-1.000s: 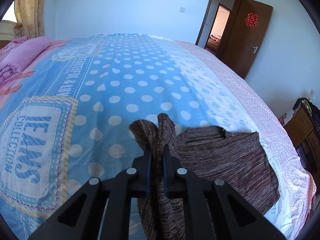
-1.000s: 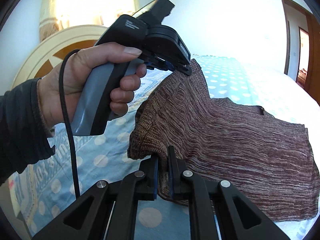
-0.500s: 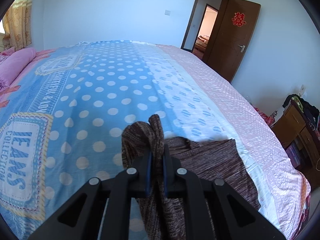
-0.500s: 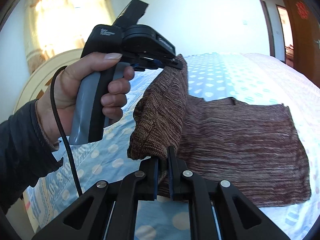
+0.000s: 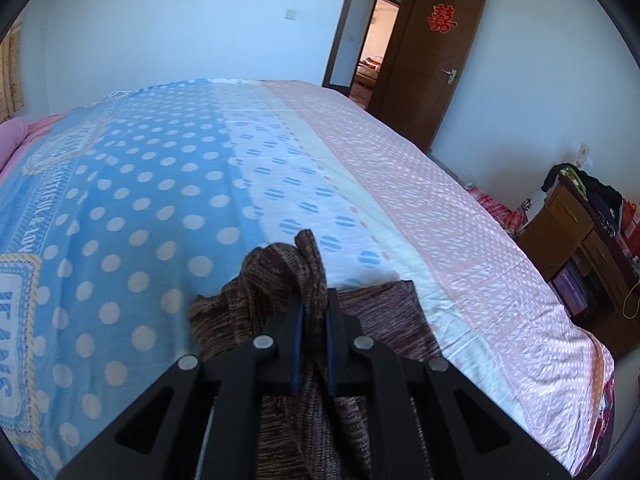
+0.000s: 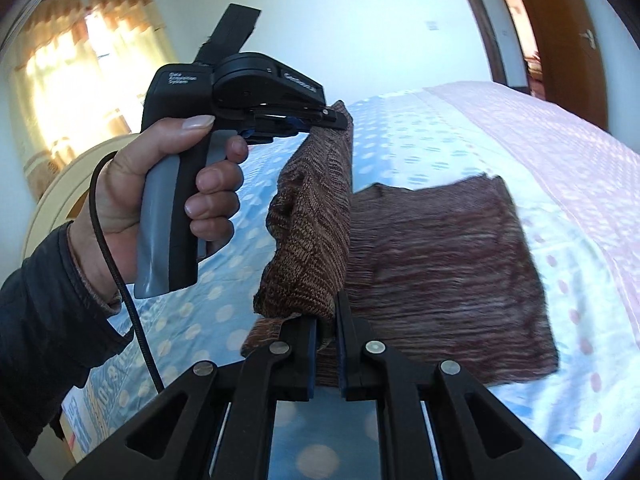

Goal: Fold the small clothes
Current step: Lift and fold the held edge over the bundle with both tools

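While one edge of a brown marled knit garment [image 6: 440, 280] is lifted off a bed, the cloth is pinched in both tongs: the left gripper [image 5: 314, 316] and the right gripper [image 6: 326, 332] are each clamped on a bunched fold. The rest of the ribbed, roughly rectangular knit is spread flat on a blue polka-dot bedsheet [image 5: 160, 208]. The left tool is held by a hand [image 6: 168, 200].

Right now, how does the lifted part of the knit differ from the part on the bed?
The lifted part hangs upright and bunched between the left gripper and right gripper; the flat part lies spread on the bed. The lifted part is narrow; the flat part is broad. Both are the same brown knit.
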`<control>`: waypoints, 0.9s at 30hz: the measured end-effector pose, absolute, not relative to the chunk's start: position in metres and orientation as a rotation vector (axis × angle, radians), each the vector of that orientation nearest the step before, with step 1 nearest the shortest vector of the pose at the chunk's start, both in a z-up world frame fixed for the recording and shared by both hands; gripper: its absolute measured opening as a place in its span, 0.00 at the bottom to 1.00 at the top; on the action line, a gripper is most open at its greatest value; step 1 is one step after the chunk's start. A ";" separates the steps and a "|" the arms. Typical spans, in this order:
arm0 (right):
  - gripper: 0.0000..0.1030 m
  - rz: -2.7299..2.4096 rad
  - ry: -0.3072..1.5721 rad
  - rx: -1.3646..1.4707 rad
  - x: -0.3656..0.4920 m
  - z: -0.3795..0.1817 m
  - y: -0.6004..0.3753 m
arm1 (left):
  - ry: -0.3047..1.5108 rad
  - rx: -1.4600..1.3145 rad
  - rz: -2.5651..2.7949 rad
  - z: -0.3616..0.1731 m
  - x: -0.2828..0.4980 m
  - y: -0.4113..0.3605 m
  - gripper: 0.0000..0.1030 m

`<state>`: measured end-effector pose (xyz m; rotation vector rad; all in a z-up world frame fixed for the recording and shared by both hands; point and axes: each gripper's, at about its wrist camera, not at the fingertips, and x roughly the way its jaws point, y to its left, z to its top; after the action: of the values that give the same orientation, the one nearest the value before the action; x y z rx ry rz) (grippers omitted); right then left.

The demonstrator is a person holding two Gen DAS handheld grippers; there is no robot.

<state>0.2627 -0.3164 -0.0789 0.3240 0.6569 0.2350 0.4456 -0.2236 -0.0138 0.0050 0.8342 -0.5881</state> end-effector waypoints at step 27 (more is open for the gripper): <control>0.04 0.041 0.821 0.526 0.235 -0.122 -0.411 | 0.960 0.105 -0.695 -0.079 0.449 -0.349 0.09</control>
<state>0.2351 -0.4112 -0.1223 0.5261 0.8207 0.0413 0.4493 -0.3491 -0.0793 0.1054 0.9604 -0.6955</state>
